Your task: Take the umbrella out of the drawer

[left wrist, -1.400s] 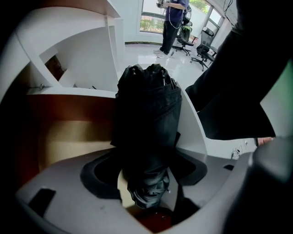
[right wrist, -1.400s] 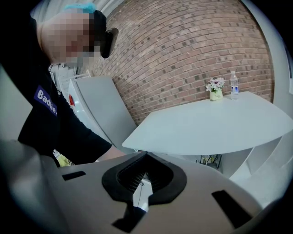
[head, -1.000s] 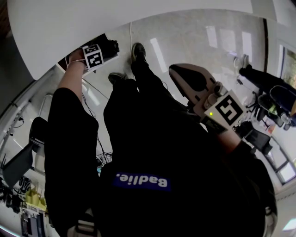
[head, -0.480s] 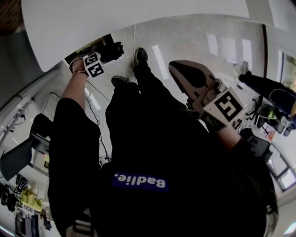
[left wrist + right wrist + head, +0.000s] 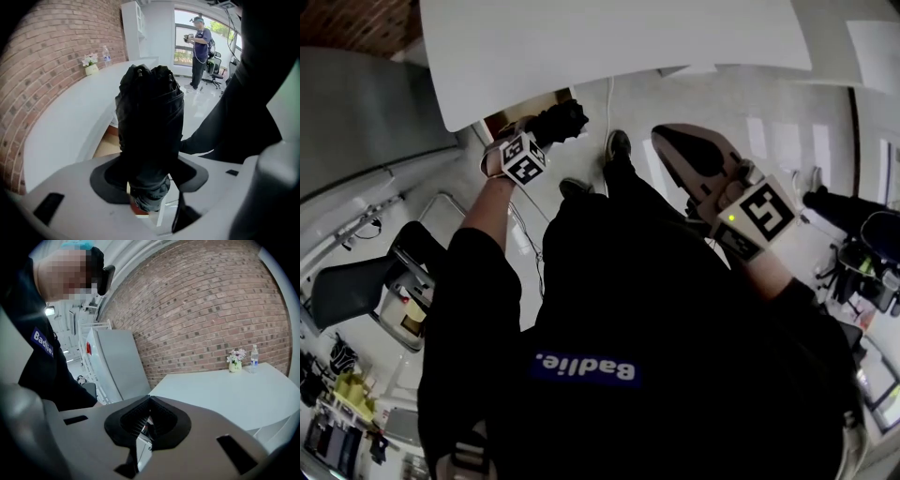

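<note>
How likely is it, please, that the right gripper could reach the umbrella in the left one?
Probably yes: the umbrella sticks out of the left gripper with nothing between it and the right gripper, whose jaws are shut.

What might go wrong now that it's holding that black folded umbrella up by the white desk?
The left gripper clamps the umbrella near one end, so the long free part may tilt or slip out. The umbrella is close to the white desk edge and might knock against it. The right gripper is shut and empty, giving no support.
</note>
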`<state>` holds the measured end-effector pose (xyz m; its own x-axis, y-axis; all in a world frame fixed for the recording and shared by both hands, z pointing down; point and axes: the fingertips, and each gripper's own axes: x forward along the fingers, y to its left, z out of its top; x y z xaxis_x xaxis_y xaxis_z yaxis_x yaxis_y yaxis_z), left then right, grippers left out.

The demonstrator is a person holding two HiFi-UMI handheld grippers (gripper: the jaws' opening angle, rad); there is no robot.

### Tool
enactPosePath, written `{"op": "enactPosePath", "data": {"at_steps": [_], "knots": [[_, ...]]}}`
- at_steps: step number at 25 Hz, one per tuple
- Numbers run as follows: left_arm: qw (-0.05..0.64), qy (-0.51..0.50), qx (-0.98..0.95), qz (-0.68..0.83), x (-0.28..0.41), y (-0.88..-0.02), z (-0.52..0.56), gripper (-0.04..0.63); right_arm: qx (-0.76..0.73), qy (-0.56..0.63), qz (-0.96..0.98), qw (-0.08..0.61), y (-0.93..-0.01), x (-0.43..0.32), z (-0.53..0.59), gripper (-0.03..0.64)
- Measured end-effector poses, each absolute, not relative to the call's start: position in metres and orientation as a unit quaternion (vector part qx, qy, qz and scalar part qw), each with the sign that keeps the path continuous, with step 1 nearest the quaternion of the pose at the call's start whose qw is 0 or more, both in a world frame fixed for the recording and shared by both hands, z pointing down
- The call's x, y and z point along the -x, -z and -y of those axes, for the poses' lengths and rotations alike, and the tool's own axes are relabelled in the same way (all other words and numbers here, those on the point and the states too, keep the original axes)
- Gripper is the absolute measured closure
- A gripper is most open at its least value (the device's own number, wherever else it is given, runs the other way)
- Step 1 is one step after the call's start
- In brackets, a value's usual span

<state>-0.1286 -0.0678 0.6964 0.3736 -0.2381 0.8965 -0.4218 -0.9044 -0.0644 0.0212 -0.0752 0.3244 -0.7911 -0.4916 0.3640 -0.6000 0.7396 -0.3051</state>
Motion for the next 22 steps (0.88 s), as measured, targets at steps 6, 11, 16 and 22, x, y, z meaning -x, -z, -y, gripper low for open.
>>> {"op": "enactPosePath", "data": {"at_steps": [6,11,16,22], "knots": [[0.091,-0.467,-0.84,0.263,0.126,-0.641,0.067,0.354,-0.284,-0.172,0.938,0.102,-0.301,-0.015,0.078,0.591],[0.104,-0.414,-0.849,0.31,0.111,-0.592,0.054,0.354,-0.278,-0.167,0.942,0.092,-0.288,-0.027,0.071,0.591],[0.124,-0.343,-0.851,0.378,0.116,-0.539,0.052,0.356,-0.259,-0.166,0.946,0.099,-0.288,-0.017,0.058,0.591],[0.134,-0.272,-0.847,0.437,0.12,-0.477,0.052,0.357,-0.241,-0.158,0.954,0.081,-0.284,-0.005,0.049,0.591]]}}
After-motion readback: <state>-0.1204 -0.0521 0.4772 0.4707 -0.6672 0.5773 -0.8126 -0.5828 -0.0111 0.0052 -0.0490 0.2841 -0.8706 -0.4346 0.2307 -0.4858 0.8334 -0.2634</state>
